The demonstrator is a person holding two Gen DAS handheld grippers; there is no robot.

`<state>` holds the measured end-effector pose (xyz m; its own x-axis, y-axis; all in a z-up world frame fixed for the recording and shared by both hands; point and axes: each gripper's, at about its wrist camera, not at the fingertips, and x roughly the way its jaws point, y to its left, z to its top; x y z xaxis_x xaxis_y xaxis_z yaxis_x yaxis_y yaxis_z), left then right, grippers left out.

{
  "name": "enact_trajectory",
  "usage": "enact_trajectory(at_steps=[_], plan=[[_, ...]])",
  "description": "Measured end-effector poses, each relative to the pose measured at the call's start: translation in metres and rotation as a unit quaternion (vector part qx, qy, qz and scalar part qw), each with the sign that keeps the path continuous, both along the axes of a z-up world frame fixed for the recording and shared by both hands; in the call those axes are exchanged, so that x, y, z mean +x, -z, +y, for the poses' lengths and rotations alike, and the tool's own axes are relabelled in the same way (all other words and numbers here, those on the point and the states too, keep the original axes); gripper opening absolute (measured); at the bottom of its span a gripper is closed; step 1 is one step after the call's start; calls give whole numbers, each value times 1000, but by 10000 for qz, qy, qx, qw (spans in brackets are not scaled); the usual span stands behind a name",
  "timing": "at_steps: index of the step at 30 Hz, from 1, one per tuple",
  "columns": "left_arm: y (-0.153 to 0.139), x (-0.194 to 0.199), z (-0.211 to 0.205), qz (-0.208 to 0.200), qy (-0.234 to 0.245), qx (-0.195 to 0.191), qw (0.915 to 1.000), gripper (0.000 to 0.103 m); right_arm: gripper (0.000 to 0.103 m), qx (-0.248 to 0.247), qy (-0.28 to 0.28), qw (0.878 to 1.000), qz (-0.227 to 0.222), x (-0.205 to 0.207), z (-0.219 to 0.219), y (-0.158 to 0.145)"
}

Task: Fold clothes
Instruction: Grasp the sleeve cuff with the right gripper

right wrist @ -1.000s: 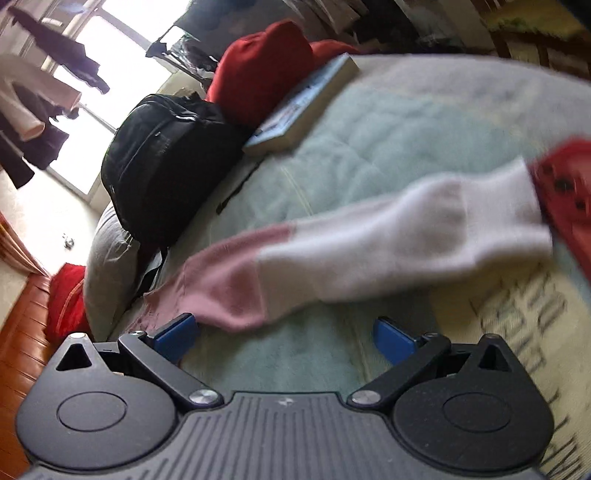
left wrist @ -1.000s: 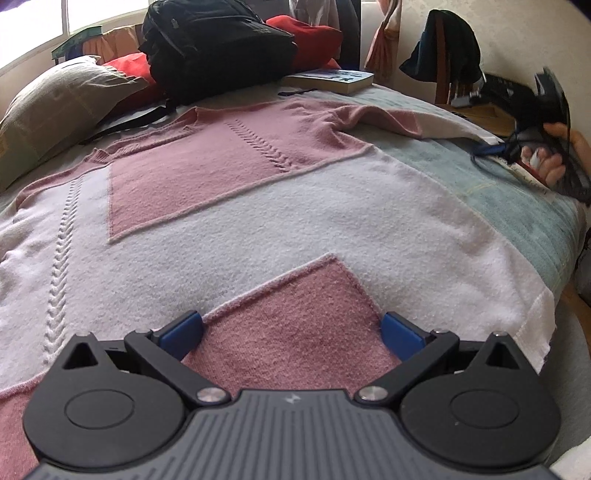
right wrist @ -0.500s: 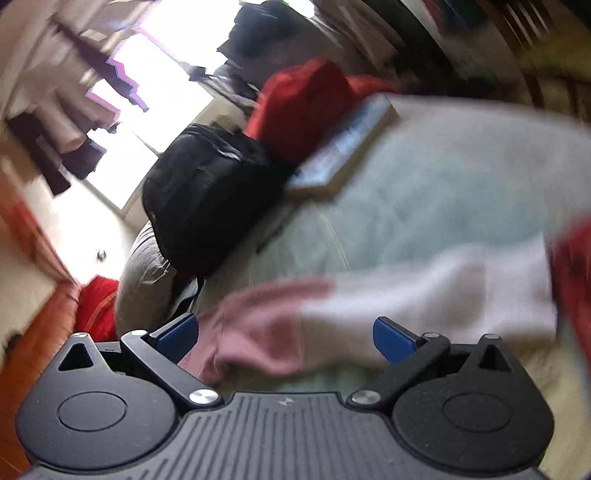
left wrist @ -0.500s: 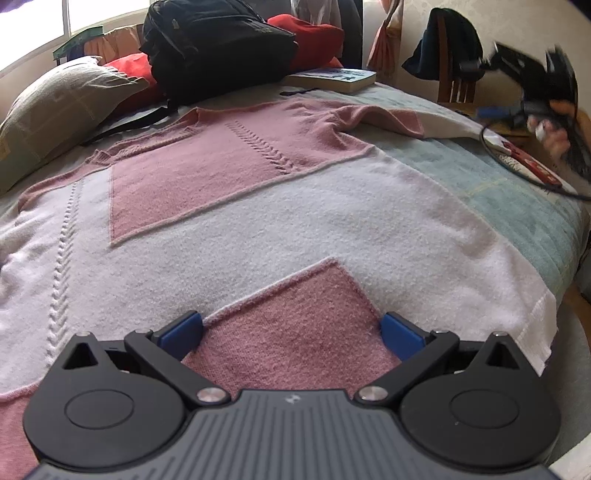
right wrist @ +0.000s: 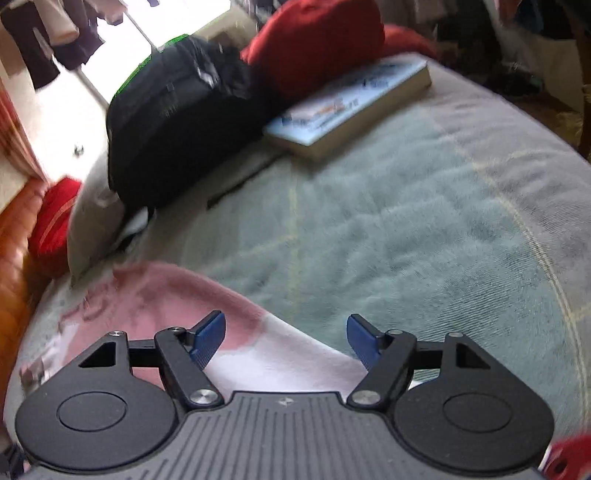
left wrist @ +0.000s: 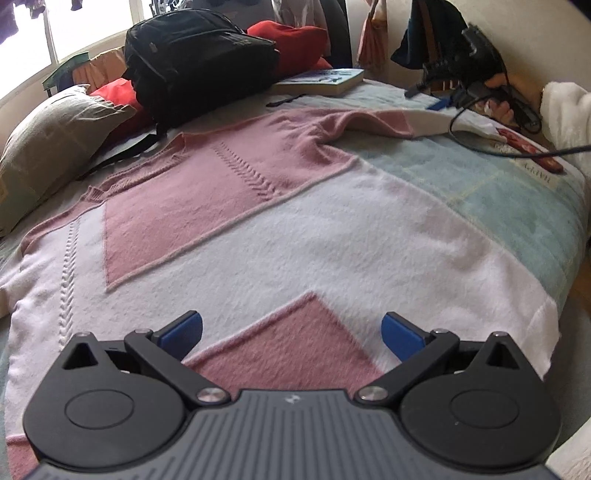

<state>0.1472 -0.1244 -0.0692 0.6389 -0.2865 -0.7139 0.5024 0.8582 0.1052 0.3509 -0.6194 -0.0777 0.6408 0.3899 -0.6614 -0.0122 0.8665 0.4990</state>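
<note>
Sweater (left wrist: 229, 236): spread flat on the bed (left wrist: 509, 206) — fills mid-frame.
Left gripper (left wrist: 291, 328): jaws wide, grasping nothing.
Right gripper (right wrist: 286, 334): jaws closing — sleeve (right wrist: 258, 354) between them, not yet pinched.

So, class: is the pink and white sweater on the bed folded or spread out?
Spread out: the sweater lies flat across the bed, body open, one sleeve stretched sideways.

Daylight from overexposed window (left wrist: 92, 33) at upper left, blown white. Left wrist view sharp, soft shadows. Right wrist view motion-blurred: black fabric backpack (right wrist: 177, 122), pale-blue paperback book (right wrist: 347, 107) smeared. Fisheye bends edges, corners dark.
</note>
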Motion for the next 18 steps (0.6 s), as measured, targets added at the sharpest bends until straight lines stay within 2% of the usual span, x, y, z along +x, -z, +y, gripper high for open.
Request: enact_trajectory(at_steps=[4, 8, 12, 15, 18], plan=[[-2, 4, -13, -42, -63, -70, 9999, 102, 78, 44, -532, 9982, 278, 10, -7, 11], [-2, 9, -30, -74, -73, -137, 9999, 102, 77, 321, -1134, 9916, 531, 19, -22, 12], [-1, 16, -49, -104, -58, -196, 9997, 102, 78, 1060, -1580, 9784, 803, 35, -44, 24], [-3, 26, -61, 33, 73, -390, 9992, 102, 78, 1696, -1817, 9659, 729, 48, -45, 36], [-7, 40, -72, 239, 167, -563, 9980, 102, 78, 1803, -2241, 9553, 688, 62, -21, 41]])
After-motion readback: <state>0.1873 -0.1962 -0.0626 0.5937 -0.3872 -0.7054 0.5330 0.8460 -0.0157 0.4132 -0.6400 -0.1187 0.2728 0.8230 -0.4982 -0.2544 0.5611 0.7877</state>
